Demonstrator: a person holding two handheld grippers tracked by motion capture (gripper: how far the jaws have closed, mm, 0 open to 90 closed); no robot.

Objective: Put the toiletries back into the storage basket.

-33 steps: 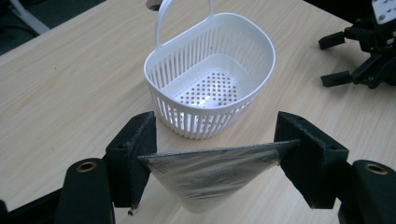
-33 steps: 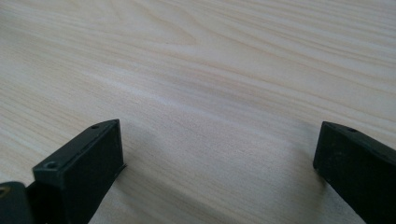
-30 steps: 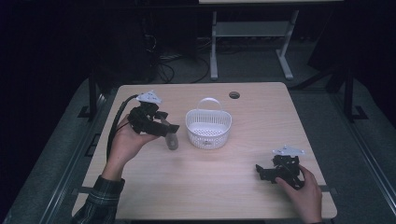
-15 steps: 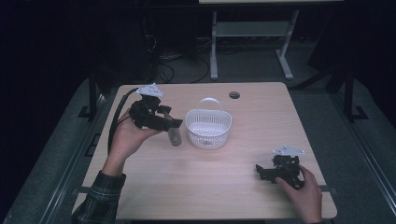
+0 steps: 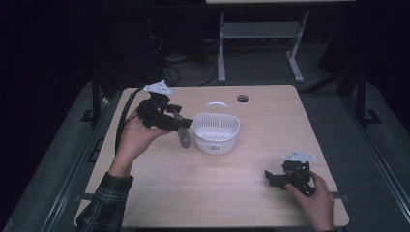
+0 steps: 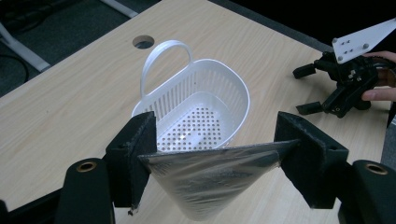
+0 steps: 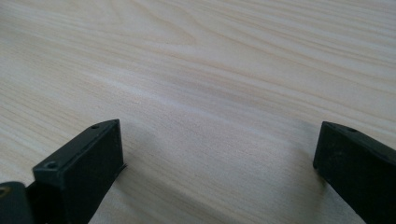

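My left gripper (image 5: 181,126) (image 6: 215,156) is shut on a small clear plastic cup (image 5: 184,138) (image 6: 205,182). The cup hangs between the pads, squeezed at its top, just above the table. It is close to the left side of a white slotted basket (image 5: 215,144) (image 6: 187,100) with an upright handle. The basket's perforated floor is bare. My right gripper (image 5: 270,179) (image 7: 219,158) rests low over the wooden table (image 5: 217,198) at the front right, open, with nothing between its jaws. The left gripper view also shows my right gripper (image 6: 306,89) beyond the basket.
A round cable hole (image 5: 242,98) (image 6: 143,42) sits in the tabletop near its far edge, behind the basket. Past the table, a white metal frame (image 5: 256,34) stands on the dark floor.
My left gripper has carried the clear cup slightly up and to the right, closer to the basket. The right gripper has not moved.
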